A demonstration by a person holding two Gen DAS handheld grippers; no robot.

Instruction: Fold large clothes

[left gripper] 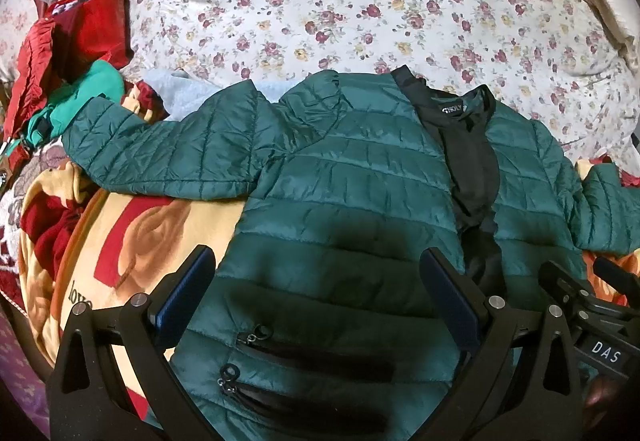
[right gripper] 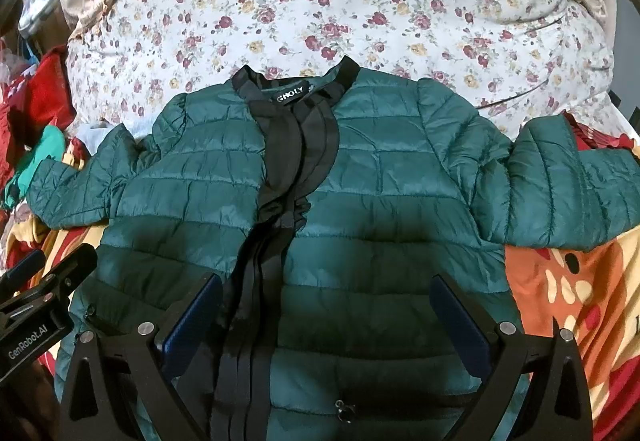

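Floral bedding (right gripper: 360, 1) printed with small red and yellow roses covers the far half of the bed, with beige cloth (right gripper: 104, 1) bunched along its edges, and nearer the cameras lies a blanket (left gripper: 160, 241) in cream, orange and red with large rose shapes. Spread front-up across that blanket is the dark green quilted jacket (right gripper: 380, 193), its collar toward the floral bedding and its hem toward the grippers; the black placket (right gripper: 288, 161) runs down the middle, slightly parted near the neck, where a black label with white letters shows. Both sleeves lie stretched out sideways — one (left gripper: 160, 145) reaching toward a heap of red and bright green clothes (left gripper: 80, 81), the other (right gripper: 560, 181) reaching over the orange part of the blanket. The left gripper (left gripper: 316, 297) hovers over the lower front panel beside two zippered pockets (left gripper: 304, 381), its blue-padded fingers spread wide with nothing between them but the fabric below. The right gripper (right gripper: 326, 313) hangs over the hem just beside the placket, jaws likewise spread wide and gripping nothing. Each tool shows at the edge of the other's view, so the two sit near each other above the jacket's lower edge.
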